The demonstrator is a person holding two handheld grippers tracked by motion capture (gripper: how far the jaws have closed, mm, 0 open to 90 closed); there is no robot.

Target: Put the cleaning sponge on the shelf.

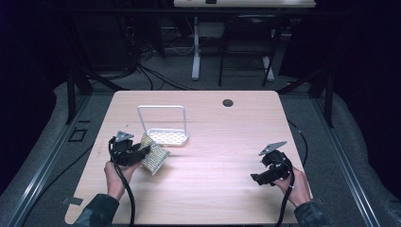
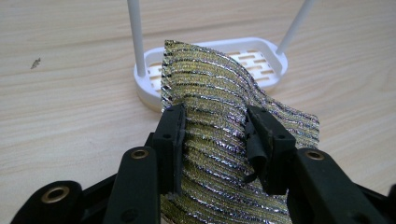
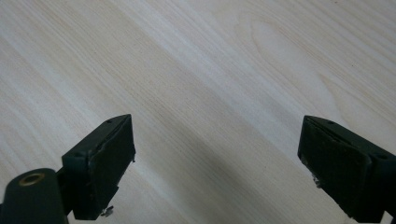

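The left hand-held gripper point(image 1: 142, 152) pinches a glittery gold scouring cloth point(image 2: 219, 121) clear of the counter point(image 1: 227, 142), the white holder point(image 1: 166, 137) just beyond at one o'clock. Pickup looks done; placing it remains. The right hand-held gripper point(image 3: 215, 163) waits spread and empty (the cloth's lower edge is cut off).
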